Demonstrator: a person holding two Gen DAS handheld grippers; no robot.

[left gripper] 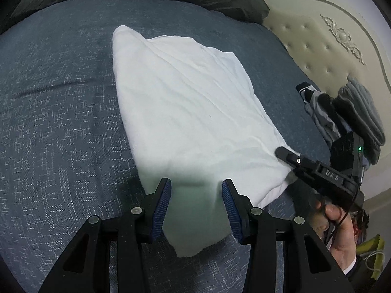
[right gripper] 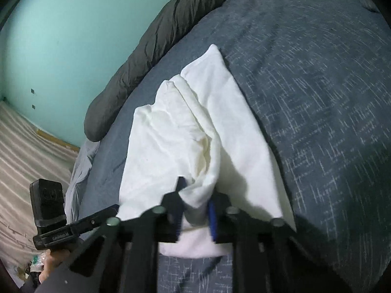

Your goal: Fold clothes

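Right wrist view: right gripper (right gripper: 195, 210) pinched on soft, limp white garment (right gripper: 176, 134) hem; left gripper (left gripper: 195, 207) agape, empty, lower centre.

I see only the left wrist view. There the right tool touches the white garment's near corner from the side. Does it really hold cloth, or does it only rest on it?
Observer: It holds cloth. In the right wrist view a bunch of the white garment sits pinched inside the right tool.
Operator: Is the cloth flat around that grip?
Observer: No. A raised ridge of cloth runs from the tool toward the garment's far end, casting a shadow on the flat layer beside it.
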